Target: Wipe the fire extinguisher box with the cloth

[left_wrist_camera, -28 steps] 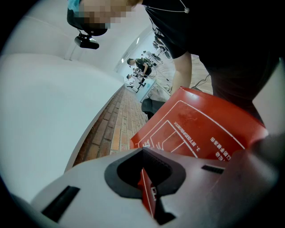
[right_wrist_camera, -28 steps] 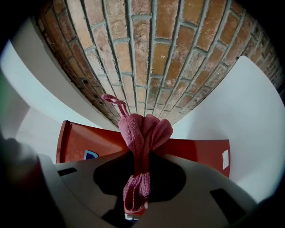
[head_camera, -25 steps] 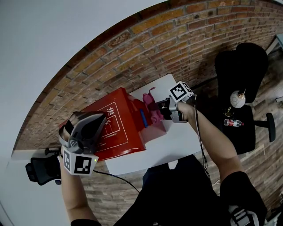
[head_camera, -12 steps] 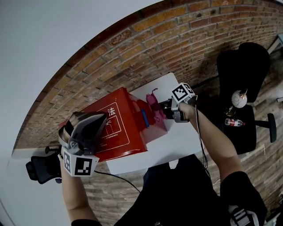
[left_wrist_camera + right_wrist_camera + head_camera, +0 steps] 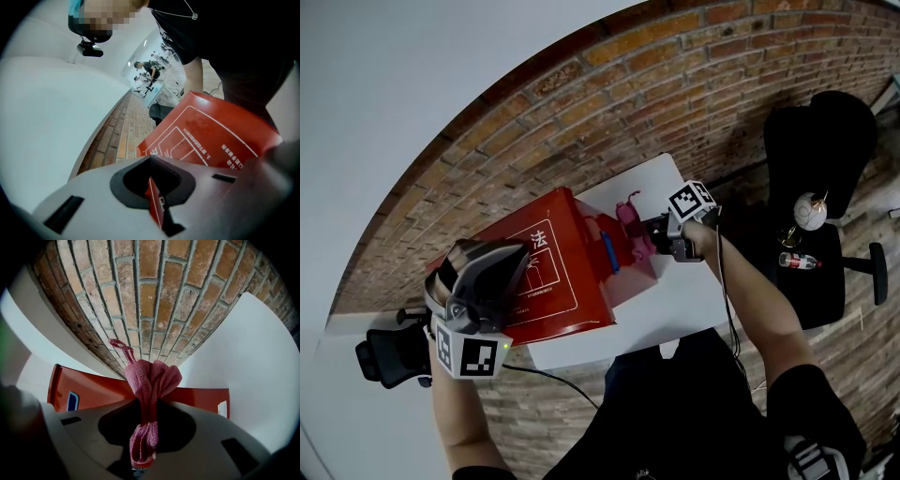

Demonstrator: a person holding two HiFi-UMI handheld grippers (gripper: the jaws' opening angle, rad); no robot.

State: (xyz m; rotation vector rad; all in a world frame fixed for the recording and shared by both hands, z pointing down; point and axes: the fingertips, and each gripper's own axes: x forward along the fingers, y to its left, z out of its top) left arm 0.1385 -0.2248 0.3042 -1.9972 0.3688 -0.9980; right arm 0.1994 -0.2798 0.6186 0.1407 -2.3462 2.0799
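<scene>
The right hand-held gripper [image 5: 651,232] grasps a bunched pink cloth [image 5: 151,380] that sits at the end face of the red fire extinguisher box [image 5: 558,277]. The left hand-held gripper [image 5: 154,199] is clenched on a thin red edge of the box at its far end. The box lies on a white table [image 5: 675,305], and its inside does not show. A black office chair [image 5: 816,141] stands on the brick floor [image 5: 675,84] beside the table, with a bottle [image 5: 794,261] on its seat.

Brick floor [image 5: 675,84] meeting a plain white wall [image 5: 412,84] along a curved line. A white worktop [image 5: 675,305] stands on the bricks; a black office chair [image 5: 820,159] is at right, a second black chair [image 5: 389,361] at left. Lighting even.
</scene>
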